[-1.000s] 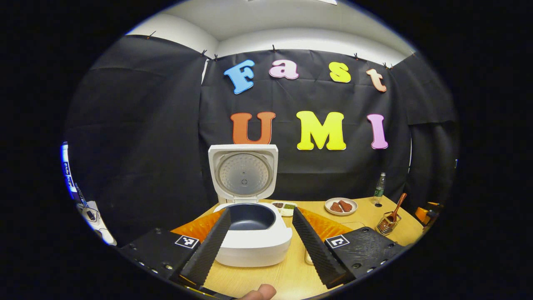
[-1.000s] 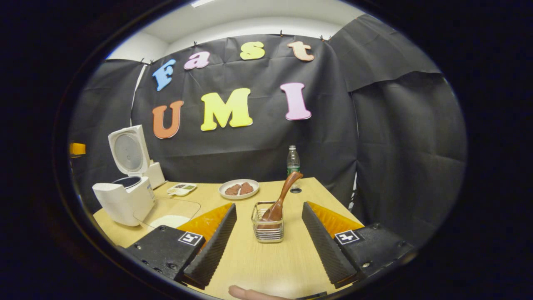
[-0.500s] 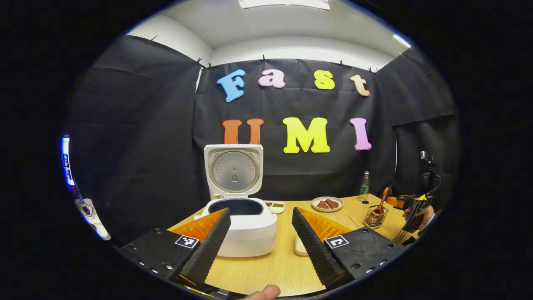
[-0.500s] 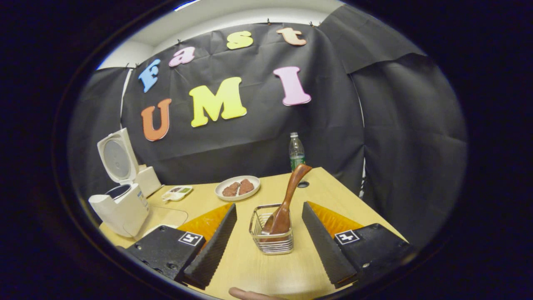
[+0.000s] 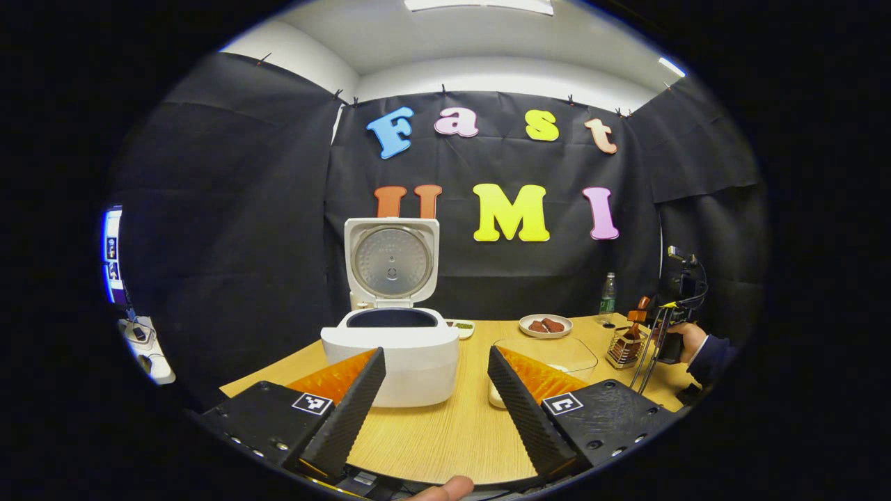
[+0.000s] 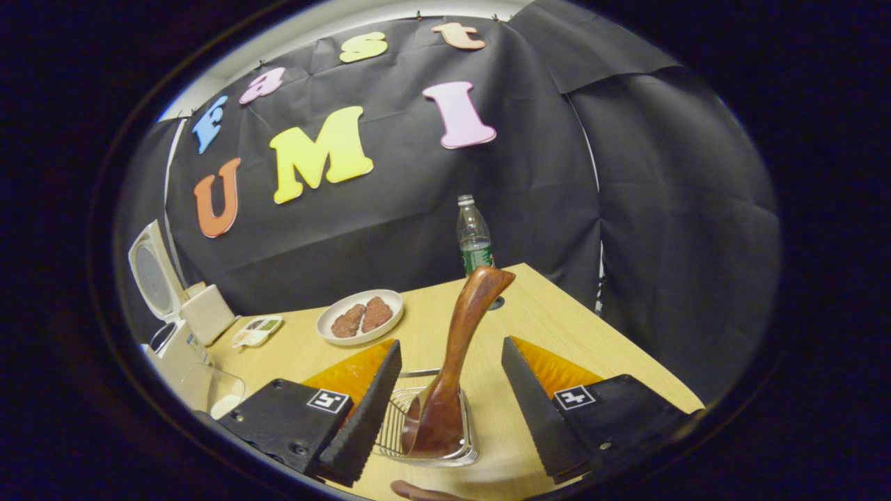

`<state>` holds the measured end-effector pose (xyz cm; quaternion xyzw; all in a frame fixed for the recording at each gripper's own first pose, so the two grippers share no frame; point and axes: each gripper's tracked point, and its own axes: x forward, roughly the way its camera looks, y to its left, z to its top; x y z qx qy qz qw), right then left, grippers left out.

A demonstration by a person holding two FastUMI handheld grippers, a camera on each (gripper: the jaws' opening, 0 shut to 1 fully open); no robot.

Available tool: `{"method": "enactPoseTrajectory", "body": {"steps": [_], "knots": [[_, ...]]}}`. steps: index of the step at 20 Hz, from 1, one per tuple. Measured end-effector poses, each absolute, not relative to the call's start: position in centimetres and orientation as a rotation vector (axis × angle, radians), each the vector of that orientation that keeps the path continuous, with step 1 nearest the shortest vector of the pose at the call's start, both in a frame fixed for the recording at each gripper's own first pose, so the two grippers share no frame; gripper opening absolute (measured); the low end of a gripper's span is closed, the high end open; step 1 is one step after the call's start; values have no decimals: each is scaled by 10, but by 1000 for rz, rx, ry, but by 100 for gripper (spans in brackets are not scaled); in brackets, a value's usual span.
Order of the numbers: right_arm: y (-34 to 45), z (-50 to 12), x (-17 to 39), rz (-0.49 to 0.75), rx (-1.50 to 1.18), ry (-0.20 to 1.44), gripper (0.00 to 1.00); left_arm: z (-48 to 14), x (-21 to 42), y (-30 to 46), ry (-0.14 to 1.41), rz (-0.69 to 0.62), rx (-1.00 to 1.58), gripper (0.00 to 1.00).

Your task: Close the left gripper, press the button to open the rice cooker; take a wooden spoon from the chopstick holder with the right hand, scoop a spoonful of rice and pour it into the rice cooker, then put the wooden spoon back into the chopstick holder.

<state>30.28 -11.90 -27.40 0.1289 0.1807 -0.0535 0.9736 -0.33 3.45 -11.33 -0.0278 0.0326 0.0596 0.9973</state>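
With rice cooker (image 5: 390, 355) lid up, right gripper (image 6: 445, 410) is spread wide around wooden spoon (image 6: 456, 362) in chopstick holder (image 6: 418, 424) near table's right edge; next: clamp handle, lift.

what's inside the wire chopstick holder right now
One wooden spoon stands in the chopstick holder, bowl down, handle leaning up and out between the open right gripper fingers. The holder's bottom beneath the bowl is hidden.
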Motion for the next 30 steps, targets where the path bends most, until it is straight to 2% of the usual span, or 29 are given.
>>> {"method": "enactPoseTrajectory", "body": {"steps": [3,4,5,7,8,9,10,12,16,30], "knots": [[-119,-282,323,-80,330,390,85,-100,-6,29,54,116,-38,94],[-119,-288,326,-75,346,406,72,-95,-8,26,42,112,-31,94],[-117,-289,329,-67,362,409,74,-92,-10,24,33,107,-27,94],[-116,-296,332,-73,368,423,62,-92,-12,20,24,94,-22,94],[-114,-296,333,-63,362,428,50,-96,-12,18,33,86,-22,94],[-109,-295,333,-43,361,428,44,-100,-11,17,47,80,-25,94],[-111,-295,332,-53,354,433,28,-103,-11,17,58,76,-30,94],[-107,-289,328,-52,382,434,19,-110,-11,16,76,67,-40,94],[-103,-267,315,-60,300,384,14,-116,-12,16,89,64,-35,94],[-65,-160,272,-80,119,213,13,-117,-37,40,71,107,-21,94]]}}
